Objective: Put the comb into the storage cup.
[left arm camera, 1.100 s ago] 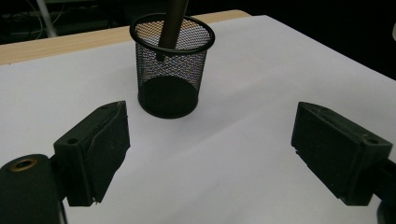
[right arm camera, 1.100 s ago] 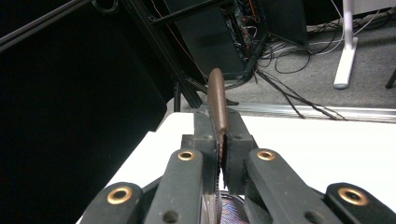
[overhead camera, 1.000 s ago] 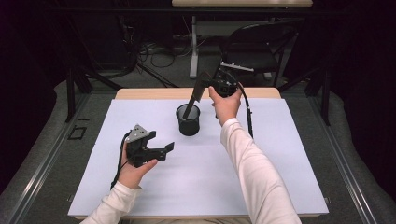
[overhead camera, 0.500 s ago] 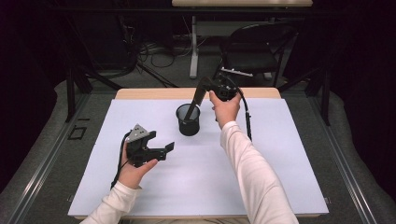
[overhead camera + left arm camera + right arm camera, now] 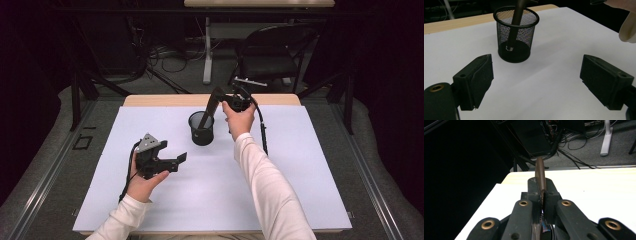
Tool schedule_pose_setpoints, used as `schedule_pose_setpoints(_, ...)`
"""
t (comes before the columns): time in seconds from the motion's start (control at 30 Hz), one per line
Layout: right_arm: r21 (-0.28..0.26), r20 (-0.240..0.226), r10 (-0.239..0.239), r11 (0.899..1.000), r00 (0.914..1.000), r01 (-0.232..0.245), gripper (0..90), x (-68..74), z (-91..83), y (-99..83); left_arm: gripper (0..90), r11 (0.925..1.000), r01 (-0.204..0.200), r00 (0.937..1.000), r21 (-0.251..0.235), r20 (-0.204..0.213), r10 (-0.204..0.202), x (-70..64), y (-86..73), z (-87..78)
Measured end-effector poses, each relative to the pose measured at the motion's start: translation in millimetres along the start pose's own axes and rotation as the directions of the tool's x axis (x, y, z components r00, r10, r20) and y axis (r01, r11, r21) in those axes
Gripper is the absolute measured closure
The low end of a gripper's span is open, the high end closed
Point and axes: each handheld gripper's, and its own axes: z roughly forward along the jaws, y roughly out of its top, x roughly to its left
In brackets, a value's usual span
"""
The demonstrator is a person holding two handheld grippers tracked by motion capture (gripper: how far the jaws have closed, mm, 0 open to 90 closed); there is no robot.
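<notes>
- Black left gripper (image 5: 172,160): jaws spread wide, empty, resting low on the white table sheet (image 5: 300,175); unmoved from a second ago.
- Mesh pen cup (image 5: 201,128): upright, centre-rear.
- Dark brown utensil (image 5: 209,111): clamped by right gripper (image 5: 220,96), tip now at cup's floor; insertion nearly complete.

Left gripper (image 5: 172,161) agape, right gripper (image 5: 216,96) clamped

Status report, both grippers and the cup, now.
Right gripper shut on dark utensil, its lower end inside mesh cup. Left gripper open, off the table, holding nothing. Cup upright on white sheet; nothing in the way.
</notes>
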Motion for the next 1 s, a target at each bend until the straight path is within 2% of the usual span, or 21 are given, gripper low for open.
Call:
schedule_pose_setpoints(0.5,0.012,-0.003,-0.002,1.0,1.0,0.002,86.7,4.1,8.1,-7.6,11.7,1.0,0.0,1.0,-0.003,0.001,0.0,0.2,0.0,-0.6)
schedule_pose_setpoints(0.8,0.007,-0.008,0.015,1.0,0.9999,-0.014,86.7,-0.3,6.7,-8.8,11.7,1.0,-0.002,1.0,-0.001,0.001,0.002,-0.3,-0.1,-0.1)
schedule_pose_setpoints(1.0,0.002,-0.015,0.045,0.999,0.9989,-0.045,86.7,-6.1,5.5,-9.9,11.7,1.0,-0.001,1.0,-0.004,0.0,0.001,-0.1,0.0,-0.4)
